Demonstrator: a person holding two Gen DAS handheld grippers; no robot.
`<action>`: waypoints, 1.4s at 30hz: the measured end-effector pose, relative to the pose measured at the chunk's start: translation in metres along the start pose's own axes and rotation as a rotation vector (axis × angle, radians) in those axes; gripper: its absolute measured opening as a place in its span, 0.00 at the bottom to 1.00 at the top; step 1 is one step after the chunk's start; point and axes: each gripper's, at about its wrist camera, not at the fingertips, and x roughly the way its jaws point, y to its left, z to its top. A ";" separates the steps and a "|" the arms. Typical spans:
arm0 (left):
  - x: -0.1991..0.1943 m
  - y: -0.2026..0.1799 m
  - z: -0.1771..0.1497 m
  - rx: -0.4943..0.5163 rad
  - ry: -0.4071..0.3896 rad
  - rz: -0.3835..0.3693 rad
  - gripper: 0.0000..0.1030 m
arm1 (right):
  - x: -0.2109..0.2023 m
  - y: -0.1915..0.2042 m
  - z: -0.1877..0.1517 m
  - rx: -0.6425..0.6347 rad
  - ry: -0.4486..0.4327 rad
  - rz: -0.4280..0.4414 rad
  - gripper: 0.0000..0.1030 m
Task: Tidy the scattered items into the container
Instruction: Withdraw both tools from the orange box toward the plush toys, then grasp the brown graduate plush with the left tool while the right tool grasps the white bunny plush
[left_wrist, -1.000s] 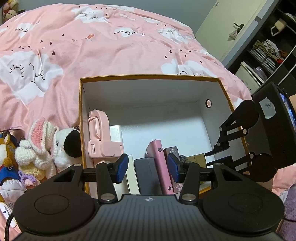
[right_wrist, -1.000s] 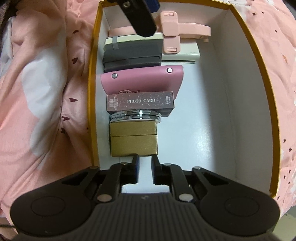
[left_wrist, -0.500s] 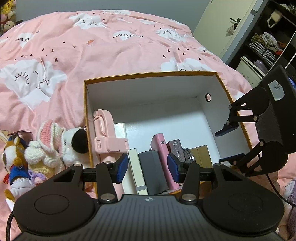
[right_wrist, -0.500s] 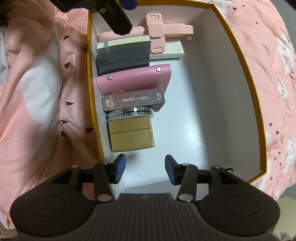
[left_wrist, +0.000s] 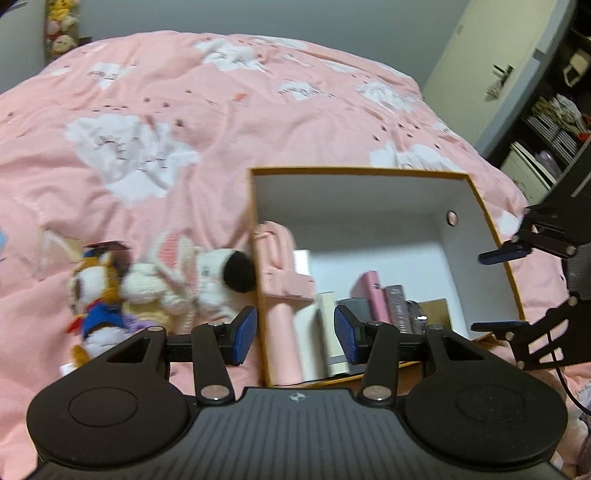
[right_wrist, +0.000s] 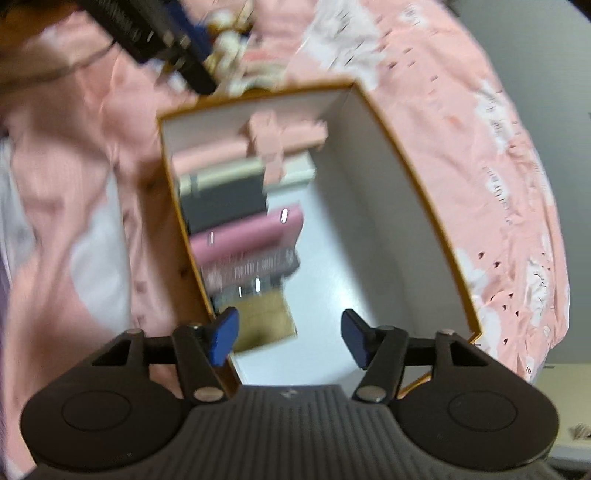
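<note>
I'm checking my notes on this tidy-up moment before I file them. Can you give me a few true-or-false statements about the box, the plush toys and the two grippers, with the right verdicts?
1. The plush toys lie inside the box. False: they lie on the pink bedding outside the box's left wall.
2. The left gripper holds nothing. True.
3. The right gripper is clamped on the gold case. False: its jaws are opening and nothing is between them; the case sits in the box.
4. The boxed items line one wall, leaving bare floor beside them. True.
5. The box has a lid on it. False: it is open on top.
</note>
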 end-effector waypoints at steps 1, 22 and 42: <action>-0.004 0.004 -0.001 -0.007 -0.006 0.014 0.53 | -0.005 -0.001 0.002 0.041 -0.035 -0.001 0.66; -0.046 0.070 -0.027 -0.071 -0.028 0.225 0.53 | 0.009 0.025 0.067 0.683 -0.396 0.182 0.69; 0.033 0.129 0.002 -0.207 0.132 0.220 0.60 | 0.067 0.030 0.148 0.630 -0.363 0.179 0.59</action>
